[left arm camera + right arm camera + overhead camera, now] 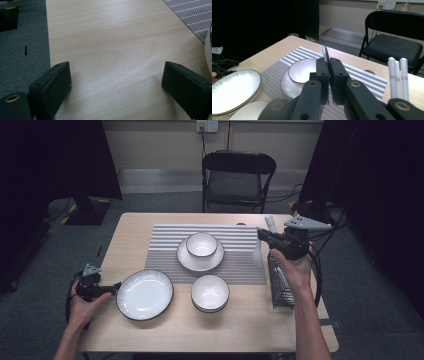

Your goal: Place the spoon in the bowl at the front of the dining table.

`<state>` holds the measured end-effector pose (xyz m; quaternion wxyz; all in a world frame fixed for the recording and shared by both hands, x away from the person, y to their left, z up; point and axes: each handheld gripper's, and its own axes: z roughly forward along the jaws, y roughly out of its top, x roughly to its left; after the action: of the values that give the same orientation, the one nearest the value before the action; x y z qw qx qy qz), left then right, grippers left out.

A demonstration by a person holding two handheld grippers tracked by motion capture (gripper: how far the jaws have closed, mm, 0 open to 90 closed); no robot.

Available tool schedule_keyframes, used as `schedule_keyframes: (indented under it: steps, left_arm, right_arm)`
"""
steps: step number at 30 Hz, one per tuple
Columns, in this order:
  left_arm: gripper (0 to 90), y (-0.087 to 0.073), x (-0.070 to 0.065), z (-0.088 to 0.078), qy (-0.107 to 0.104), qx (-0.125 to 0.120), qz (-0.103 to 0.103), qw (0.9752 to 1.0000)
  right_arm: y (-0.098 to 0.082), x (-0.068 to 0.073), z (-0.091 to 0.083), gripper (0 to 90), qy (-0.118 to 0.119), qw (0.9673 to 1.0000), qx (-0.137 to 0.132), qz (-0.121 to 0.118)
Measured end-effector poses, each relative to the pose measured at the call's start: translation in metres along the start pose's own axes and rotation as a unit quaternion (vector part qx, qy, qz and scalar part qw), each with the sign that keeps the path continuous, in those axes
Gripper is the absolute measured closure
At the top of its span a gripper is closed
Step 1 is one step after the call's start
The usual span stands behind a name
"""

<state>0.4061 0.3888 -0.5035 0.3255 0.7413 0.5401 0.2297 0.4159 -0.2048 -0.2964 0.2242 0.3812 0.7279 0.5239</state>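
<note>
White bowls [202, 244] and plate [145, 294] lie below the right hand-held gripper [261, 234]

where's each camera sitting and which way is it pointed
High view: above the person's side, looking forward and down on the table; both forearms show.
Left gripper view: on the left gripper, looking low across bare wood between open jaws.
Right gripper view: on the right gripper, shut on a thin utensil, facing the chair.
Shared: the large plate.
</note>
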Motion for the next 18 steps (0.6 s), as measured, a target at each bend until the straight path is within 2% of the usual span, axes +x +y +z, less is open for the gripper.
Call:
schedule_keyframes:
  steps: [15,18]
  left_arm:
    - [8.4,0.000,0.000,0.000,0.000,0.000,0.000,1.0000]
    - [8.4,0.000,0.000,0.000,0.000,0.000,0.000,1.0000]
  right_arm:
    - [0.005,0.010,0.023,86.4,0.011,0.9999,0.002,0.000]
    - [0.006,0.019,0.035,86.4,0.025,0.9997,0.000,0.001]
